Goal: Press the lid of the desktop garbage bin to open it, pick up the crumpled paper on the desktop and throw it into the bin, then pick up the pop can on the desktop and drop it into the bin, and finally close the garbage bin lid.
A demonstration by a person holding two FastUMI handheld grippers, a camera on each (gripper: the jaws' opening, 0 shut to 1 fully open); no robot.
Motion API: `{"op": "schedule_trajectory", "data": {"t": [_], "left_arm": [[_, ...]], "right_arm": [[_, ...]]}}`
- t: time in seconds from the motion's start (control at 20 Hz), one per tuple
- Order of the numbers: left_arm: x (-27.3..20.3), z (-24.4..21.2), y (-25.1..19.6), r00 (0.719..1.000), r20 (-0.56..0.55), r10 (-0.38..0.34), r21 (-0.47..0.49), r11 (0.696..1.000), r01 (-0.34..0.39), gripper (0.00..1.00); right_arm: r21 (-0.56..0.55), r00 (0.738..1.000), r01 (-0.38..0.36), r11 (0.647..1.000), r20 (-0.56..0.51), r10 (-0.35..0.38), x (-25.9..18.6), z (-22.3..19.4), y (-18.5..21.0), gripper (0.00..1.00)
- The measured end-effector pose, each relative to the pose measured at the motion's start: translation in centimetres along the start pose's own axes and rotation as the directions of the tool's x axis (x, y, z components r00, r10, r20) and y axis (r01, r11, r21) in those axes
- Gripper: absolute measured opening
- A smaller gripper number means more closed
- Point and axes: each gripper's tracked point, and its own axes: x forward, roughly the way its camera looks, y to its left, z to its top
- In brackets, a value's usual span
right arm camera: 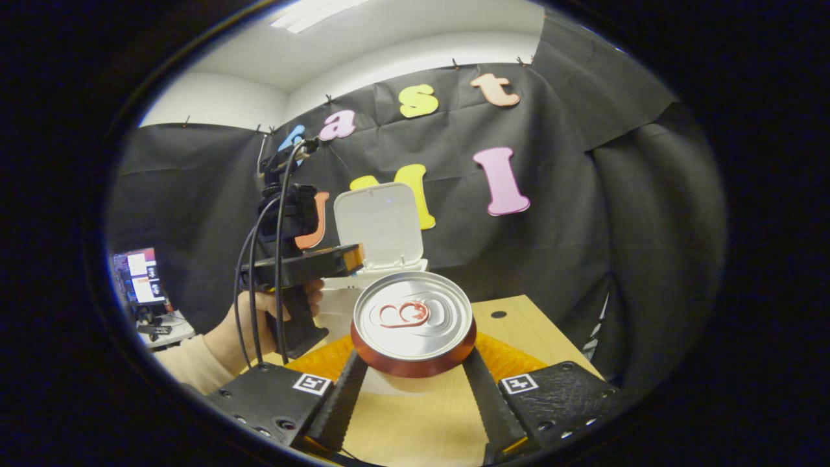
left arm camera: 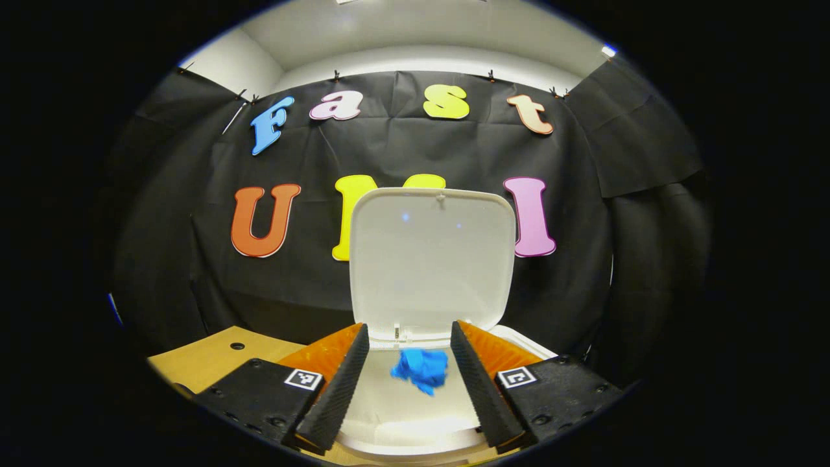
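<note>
two tongs: right tongs (right arm camera: 410,383) clamp the unlabelled-looking pop can (right arm camera: 413,324).

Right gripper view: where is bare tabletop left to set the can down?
Bare wood lies right of the pop can, around the table hole, and between the right hand-held gripper fingers. Crowded left: the bin and left hand-held gripper.
</note>
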Motion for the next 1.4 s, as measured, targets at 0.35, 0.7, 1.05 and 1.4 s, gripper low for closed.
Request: {"op": "schedule_trajectory", "data": {"t": [0.35,0.7,1.05,1.4], "left_arm": [[-3.4,0.8,0.7,1.000,-0.004,0.021,0.028,0.999,-0.021,0.99],[-9.8,-0.1,3.4,0.999,-0.034,0.008,-0.055,0.998,-0.010,0.99],[-18.1,0.0,11.3,0.986,0.026,0.165,0.037,0.985,-0.166,0.99],[-22.0,-2.2,12.6,0.985,-0.039,0.167,0.029,0.986,-0.166,0.99]], "right_arm": [[-0.020,1.000,-0.007,1.000,0.024,0.007,-0.6,0.5,0.6,0.80],[-0.058,0.997,0.043,0.997,0.062,-0.040,-1.7,1.0,1.4,0.80],[-0.011,0.996,0.064,0.998,0.060,-0.064,-2.5,0.5,2.0,0.80],[-0.022,1.000,-0.002,1.000,-0.018,0.001,-2.7,-0.3,5.3,0.80]]}}
